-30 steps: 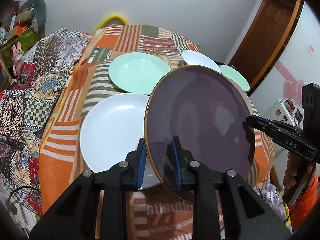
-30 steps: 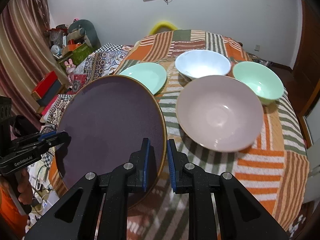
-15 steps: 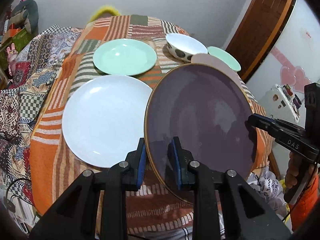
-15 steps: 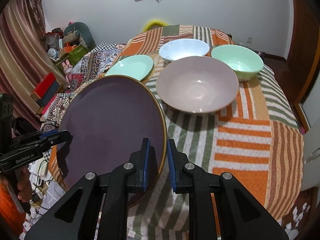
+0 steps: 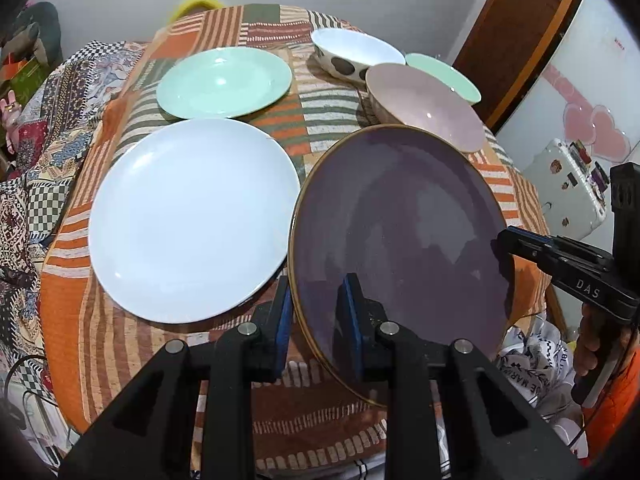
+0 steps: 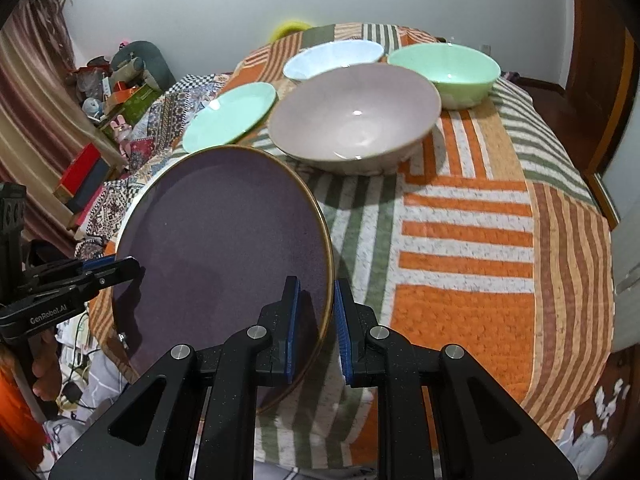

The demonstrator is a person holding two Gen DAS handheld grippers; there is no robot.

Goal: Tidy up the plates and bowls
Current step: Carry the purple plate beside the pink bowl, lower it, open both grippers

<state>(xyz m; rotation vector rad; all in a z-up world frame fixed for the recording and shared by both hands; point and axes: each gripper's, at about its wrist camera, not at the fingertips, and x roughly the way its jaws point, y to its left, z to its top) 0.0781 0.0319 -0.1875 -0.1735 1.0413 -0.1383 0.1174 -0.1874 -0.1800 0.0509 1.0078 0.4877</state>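
Note:
A dark purple plate (image 5: 400, 232) with a gold rim is held tilted above the near table edge, also shown in the right wrist view (image 6: 224, 248). My left gripper (image 5: 318, 316) is shut on its left rim. My right gripper (image 6: 316, 320) is shut on its right rim; it shows in the left wrist view (image 5: 516, 242) too. A large white plate (image 5: 192, 216) lies to the left of the purple plate. A mint green plate (image 5: 224, 80) lies behind it. A pink bowl (image 6: 352, 116), a white bowl (image 6: 332, 58) with dark dots and a green bowl (image 6: 448, 70) stand on the right half.
The round table (image 6: 460, 240) carries an orange, green and white striped cloth. A patterned bed (image 5: 36, 128) is to the left. A wooden door (image 5: 516, 32) and a white fridge (image 5: 568, 184) are to the right. Clutter lies on the floor below the table edge.
Both grippers with the purple plate have drawn back toward the near table edge and lower. The white plate and the pink bowl, earlier partly covered by it, now show more fully.

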